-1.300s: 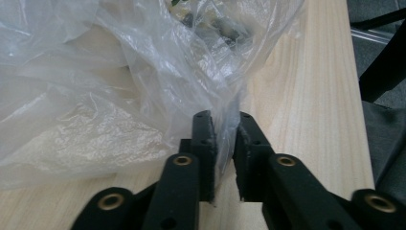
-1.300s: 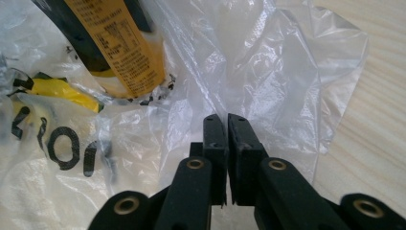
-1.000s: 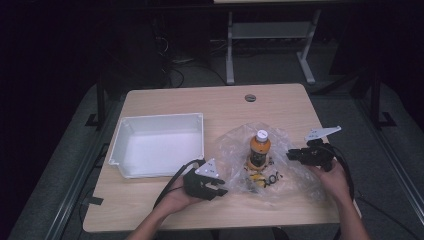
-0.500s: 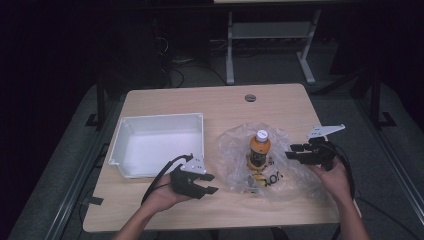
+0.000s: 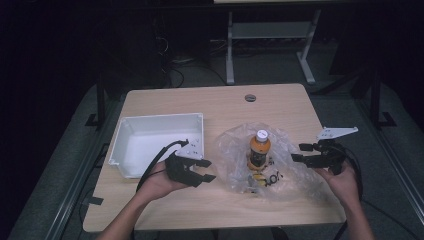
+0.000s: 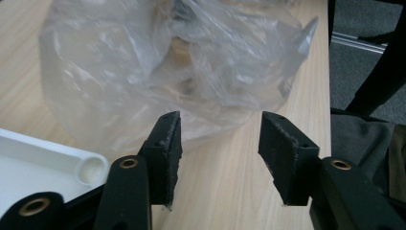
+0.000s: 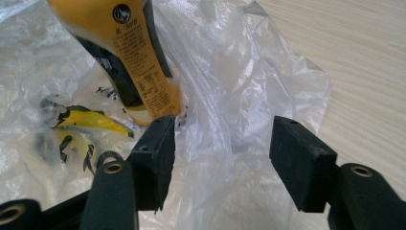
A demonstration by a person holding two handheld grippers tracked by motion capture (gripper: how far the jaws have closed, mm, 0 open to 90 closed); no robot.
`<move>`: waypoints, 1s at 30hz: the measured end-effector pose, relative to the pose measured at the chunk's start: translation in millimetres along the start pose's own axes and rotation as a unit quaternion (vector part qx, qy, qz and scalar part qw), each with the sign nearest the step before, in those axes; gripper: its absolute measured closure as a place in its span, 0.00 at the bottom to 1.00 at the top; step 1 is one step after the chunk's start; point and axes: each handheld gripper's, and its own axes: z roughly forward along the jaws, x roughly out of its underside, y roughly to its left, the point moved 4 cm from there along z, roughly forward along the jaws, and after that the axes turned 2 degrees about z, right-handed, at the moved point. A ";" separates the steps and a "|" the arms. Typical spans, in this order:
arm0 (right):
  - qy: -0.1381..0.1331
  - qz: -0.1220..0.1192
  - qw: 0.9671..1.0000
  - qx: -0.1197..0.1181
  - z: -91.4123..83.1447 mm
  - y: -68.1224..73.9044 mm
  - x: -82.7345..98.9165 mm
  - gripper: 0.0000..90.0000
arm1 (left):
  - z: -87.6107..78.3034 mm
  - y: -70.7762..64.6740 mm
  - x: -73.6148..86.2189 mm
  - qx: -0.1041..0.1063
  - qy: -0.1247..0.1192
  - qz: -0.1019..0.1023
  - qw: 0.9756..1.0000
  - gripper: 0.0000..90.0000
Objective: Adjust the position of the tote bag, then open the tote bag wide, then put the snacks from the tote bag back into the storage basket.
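**Both claws off the bag, bottle left standing**

The orange bottle (image 5: 259, 149) stands upright mid-bench on the crumpled clear plastic bag (image 5: 235, 150), which lies spread flat around it, probably so the bottle can be lifted out clean. The left claw (image 5: 205, 170) hangs just left of the bag, jaws apart with nothing between them and just been opening. Same story for the right claw (image 5: 301, 152) at the bag's right edge. The white tray (image 5: 150, 125) waits to the left, likely the drop-off.

The bottle (image 7: 129, 57) bears a label with small print, too blurred to read.
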 end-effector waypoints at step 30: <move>0.006 -0.003 1.000 0.008 -17.5 7.5 16.9 0.35 | -2.4 31.0 -65.7 -0.010 0.007 0.015 1.000 0.43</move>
